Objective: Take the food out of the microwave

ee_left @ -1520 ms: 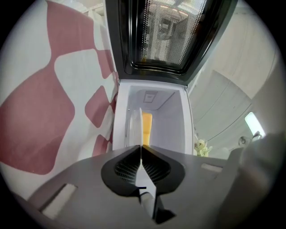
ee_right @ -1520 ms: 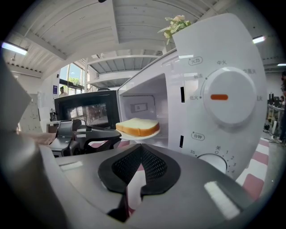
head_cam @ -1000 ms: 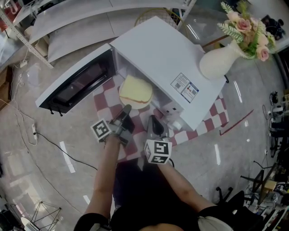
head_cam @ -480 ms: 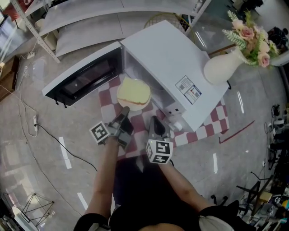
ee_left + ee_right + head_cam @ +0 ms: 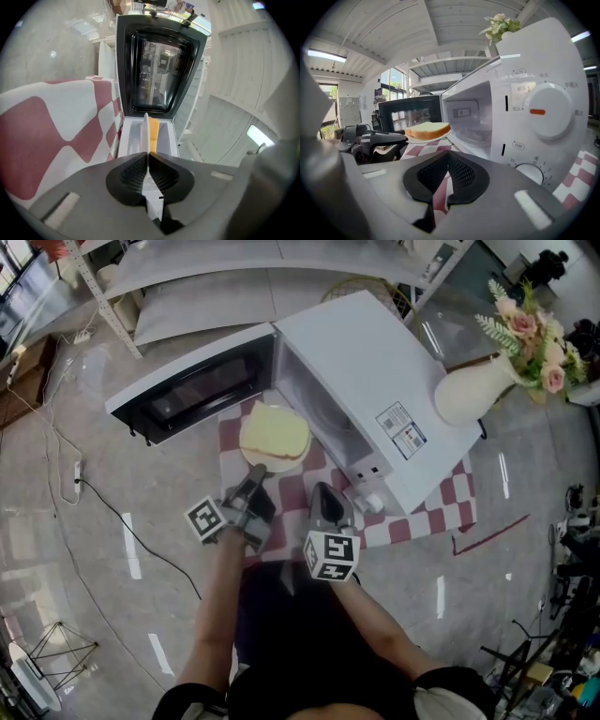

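A slice of yellow bread (image 5: 275,430) lies on a white plate (image 5: 267,463), held over the checked cloth just outside the white microwave (image 5: 370,381), whose door (image 5: 192,395) stands wide open to the left. My left gripper (image 5: 260,471) is shut on the plate's near rim. In the left gripper view the plate (image 5: 146,133) stands edge-on between the pads, with the bread (image 5: 154,134) beside it. My right gripper (image 5: 323,493) is shut with nothing in it, in front of the microwave's control panel. In the right gripper view the bread (image 5: 427,130) hangs before the open cavity.
The red-and-white checked cloth (image 5: 427,510) lies under the microwave on a glossy grey table. A white vase (image 5: 473,390) of flowers stands to the microwave's right. A wire basket (image 5: 361,287) sits behind it. A black cable (image 5: 112,521) runs along the left.
The plate with the bread has come out of the microwave's mouth towards me and to the left, carried by my left gripper. My right gripper has stayed put.
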Tool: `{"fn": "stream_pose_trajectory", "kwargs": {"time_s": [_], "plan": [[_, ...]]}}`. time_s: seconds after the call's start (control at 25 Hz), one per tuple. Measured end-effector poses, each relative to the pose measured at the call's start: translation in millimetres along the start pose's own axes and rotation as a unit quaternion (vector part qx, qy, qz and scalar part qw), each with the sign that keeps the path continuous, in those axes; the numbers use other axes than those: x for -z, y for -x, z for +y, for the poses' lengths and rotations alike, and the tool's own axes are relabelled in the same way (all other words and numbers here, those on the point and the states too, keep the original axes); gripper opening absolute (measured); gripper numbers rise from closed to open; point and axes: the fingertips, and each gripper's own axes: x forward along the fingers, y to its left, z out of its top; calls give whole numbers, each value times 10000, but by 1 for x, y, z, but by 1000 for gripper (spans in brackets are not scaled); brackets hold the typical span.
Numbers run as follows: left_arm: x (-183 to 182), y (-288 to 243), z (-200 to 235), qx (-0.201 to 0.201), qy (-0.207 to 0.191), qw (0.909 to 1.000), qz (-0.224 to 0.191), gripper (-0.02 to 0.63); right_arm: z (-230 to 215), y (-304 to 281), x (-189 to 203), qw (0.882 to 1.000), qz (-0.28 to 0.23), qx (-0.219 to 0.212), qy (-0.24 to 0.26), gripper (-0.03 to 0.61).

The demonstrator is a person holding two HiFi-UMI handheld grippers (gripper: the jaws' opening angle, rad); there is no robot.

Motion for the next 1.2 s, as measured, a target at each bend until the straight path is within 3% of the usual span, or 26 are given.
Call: {"fn": "stream_pose_trajectory", "kwargs": {"time_s": [0.56,1.2], "plan": [[-16,49,-9,40,-88,9971,-751,21,24,2,3,9988,44,-468,116,0],[-33,110,-26,152,-184,9859,-1657,23,58,4,-5,9928,-169,-1118,391,0]]}}
